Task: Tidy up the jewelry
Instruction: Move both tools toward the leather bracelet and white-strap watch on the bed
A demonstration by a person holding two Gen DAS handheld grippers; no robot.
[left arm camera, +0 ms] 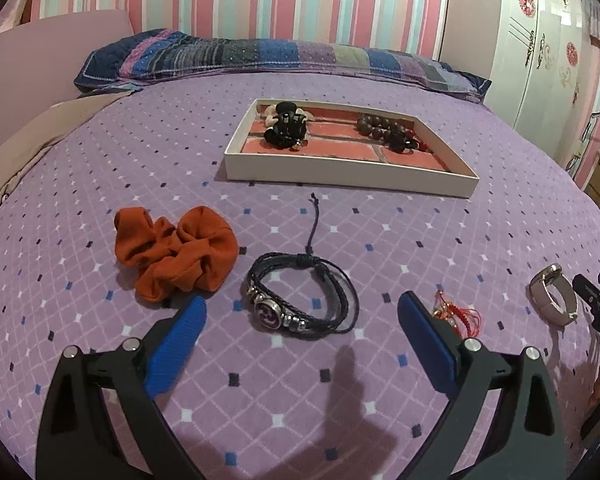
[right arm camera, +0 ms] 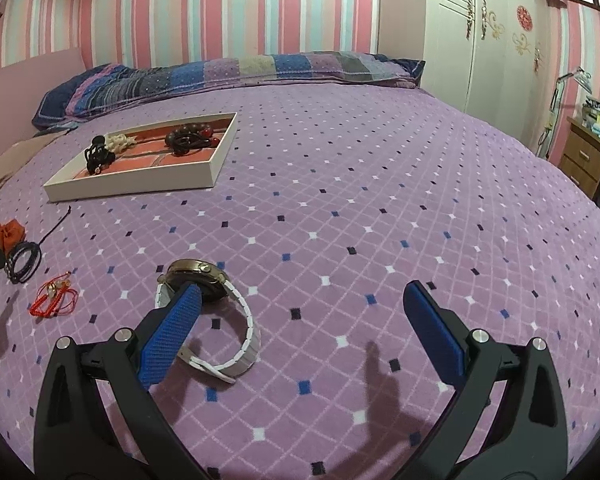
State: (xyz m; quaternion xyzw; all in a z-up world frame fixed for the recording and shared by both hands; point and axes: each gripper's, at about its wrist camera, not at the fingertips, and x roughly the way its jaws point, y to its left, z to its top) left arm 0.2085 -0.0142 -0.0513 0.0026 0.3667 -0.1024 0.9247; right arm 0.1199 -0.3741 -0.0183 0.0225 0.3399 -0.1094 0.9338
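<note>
The left claw (left arm camera: 302, 320) is gaping wide around the black bracelet (left arm camera: 302, 294) on the bed (left arm camera: 420, 240). The tray (left arm camera: 350, 174) is sitting at 12 o'clock. The bracelet's loose cord might be snagging. The right claw (right arm camera: 302, 312) is hanging wide, its left finger over the watch (right arm camera: 220, 312).

Colours and patterns, as I log them from both wrist cameras.
I note a purple bedspread (left arm camera: 380, 240) with a white diamond grid, an orange scrunchie (left arm camera: 174, 254), a black braided bracelet (left arm camera: 302, 294), a white-strapped watch (right arm camera: 220, 320), a red cord charm (right arm camera: 54, 298), and a white tray (left arm camera: 348, 168) lined in red brick print.
</note>
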